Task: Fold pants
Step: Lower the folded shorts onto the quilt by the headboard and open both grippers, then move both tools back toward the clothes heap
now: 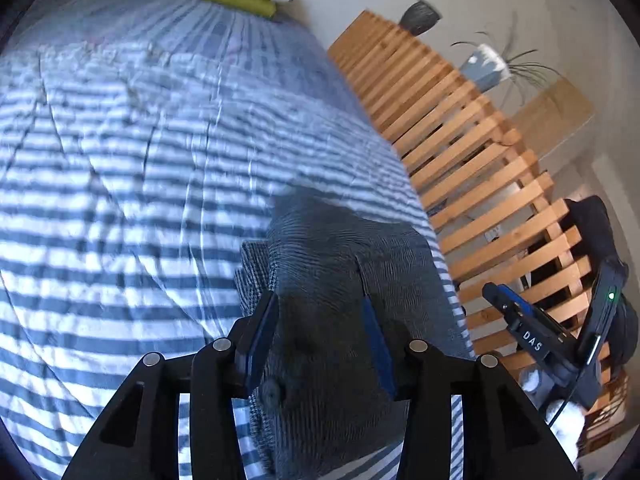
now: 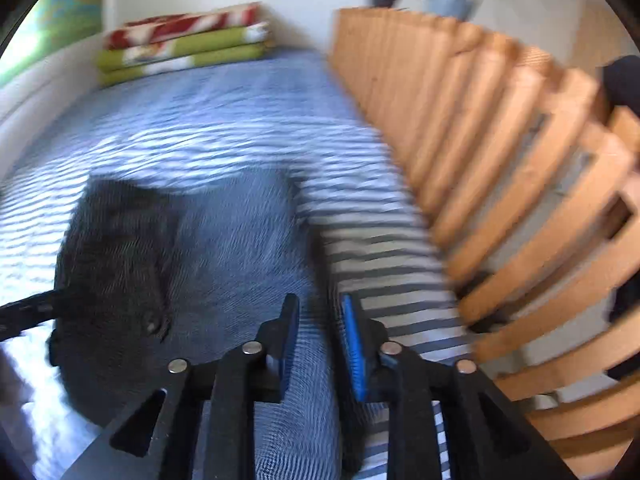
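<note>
At the far left, folded green and red-and-white blankets [image 2: 184, 44] are lying stacked at the head of the bed, and the blue-and-white striped bedspread [image 1: 120, 160] is stretching across most of both views. Toward the middle, the grey pants [image 1: 340, 264] are resting on that bedspread as a compact doubled-over bundle, a button showing near its near edge. The left gripper [image 1: 324, 312] is hovering right over the bundle with its jaws parted and the cloth lying loose between the pads, so it is looking released rather than clamped. The right gripper [image 2: 320, 320], blurred by movement, is standing a little open at the bundle's right edge with fabric running between its blue pads; no pinch is showing there either. By my judgement a fold is just being laid down and let go, so the next move is calling for clearing both claws without dragging the cloth, then smoothing or picking a fresh edge for another fold. Further right, the wooden slatted rail [image 1: 480, 168] is bordering the bed, and beyond it a dark vase [image 1: 420, 16] and a grey pot holding a spiky plant [image 1: 488, 64] are sitting on a ledge; the vase's contents are not visible
</note>
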Available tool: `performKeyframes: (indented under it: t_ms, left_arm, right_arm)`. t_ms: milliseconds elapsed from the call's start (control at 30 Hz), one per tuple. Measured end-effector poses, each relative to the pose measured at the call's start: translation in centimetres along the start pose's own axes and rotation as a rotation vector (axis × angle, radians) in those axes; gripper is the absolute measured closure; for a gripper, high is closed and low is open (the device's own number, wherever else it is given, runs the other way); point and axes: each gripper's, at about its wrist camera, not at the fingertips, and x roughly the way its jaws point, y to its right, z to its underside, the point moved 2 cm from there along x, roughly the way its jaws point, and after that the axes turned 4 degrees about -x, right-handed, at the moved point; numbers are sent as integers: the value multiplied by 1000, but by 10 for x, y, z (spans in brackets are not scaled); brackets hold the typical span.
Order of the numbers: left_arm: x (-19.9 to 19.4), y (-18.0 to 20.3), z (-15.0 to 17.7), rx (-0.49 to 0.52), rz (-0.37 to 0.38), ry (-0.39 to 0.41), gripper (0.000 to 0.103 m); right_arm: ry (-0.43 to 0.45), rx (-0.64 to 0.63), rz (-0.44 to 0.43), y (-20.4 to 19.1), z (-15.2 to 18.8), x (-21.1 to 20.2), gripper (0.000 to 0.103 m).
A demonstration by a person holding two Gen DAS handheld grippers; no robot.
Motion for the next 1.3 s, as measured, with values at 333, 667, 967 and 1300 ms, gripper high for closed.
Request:
performKeyframes:
  t_ms: [333, 667, 967, 1300]
  left_arm:
    - [12, 26, 47, 165, 16, -80, 57]
    - [-8, 38, 67, 195, -82, -133, 57]
    - [-169, 10, 117, 193, -81, -42, 57]
    - [-345, -83, 248, 132, -166, 9, 56]
  right_arm:
    - [-17, -66, -92, -47, 60, -8, 76]
    - [-129, 27, -129, -42, 83, -8, 76]
    - [-13, 10, -271, -80, 123, -144, 73]
    - [75, -71, -463, -160, 215, -283, 63]
